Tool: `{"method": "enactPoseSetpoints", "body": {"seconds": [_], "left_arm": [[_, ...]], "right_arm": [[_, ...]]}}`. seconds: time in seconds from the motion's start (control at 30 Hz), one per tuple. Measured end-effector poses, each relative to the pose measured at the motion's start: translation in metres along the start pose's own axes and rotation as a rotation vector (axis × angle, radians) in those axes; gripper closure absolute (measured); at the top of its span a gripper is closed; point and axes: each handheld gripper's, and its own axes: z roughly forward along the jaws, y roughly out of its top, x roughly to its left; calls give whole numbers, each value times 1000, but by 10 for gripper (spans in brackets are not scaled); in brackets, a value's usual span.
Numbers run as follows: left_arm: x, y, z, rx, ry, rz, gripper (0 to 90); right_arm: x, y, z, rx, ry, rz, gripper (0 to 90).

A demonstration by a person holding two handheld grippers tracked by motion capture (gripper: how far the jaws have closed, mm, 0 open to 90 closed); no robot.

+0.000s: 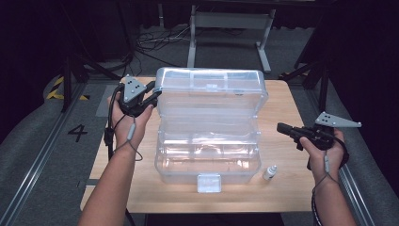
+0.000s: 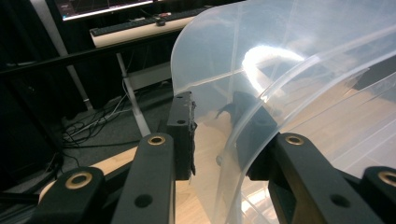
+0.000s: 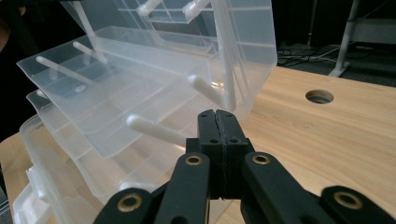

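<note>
A clear plastic box stands on the middle of the wooden counter, and its lid is raised upright at the far side of the box. Inside the box, tiered trays are lifted out on white link arms, as the right gripper view shows.

The left tool is at the left edge of the lid, near the top corner of it. In the left gripper view the curved edge of the lid passes between the two jaws. One pad stands a little apart from the plastic, and the other pad is behind the lid wall, so I cannot tell if it presses there. The jaws are partly closed around the lid edge.

The right tool hovers to the right of the box, above the counter, and it does not touch the box. Its jaws are clenched together with nothing between them; the right gripper view shows the two pads meeting flat.

A small white bottle stands on the counter just beside the front right corner of the box. A round hole is in the counter to the right of the box.
</note>
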Motion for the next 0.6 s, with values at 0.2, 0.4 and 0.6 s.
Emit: {"method": "enactPoseSetpoints", "body": {"seconds": [0.2, 0.4, 0.6], "left_arm": [[2, 4, 5, 16, 15, 37, 712], [4, 6, 12, 6, 25, 40, 717], [8, 7, 18, -5, 32, 45, 728]], "right_arm": [[-4, -6, -1, 14, -11, 15, 899], [-5, -9, -5, 12, -15, 19, 887], [-7, -13, -7, 18, -11, 27, 877]]}}
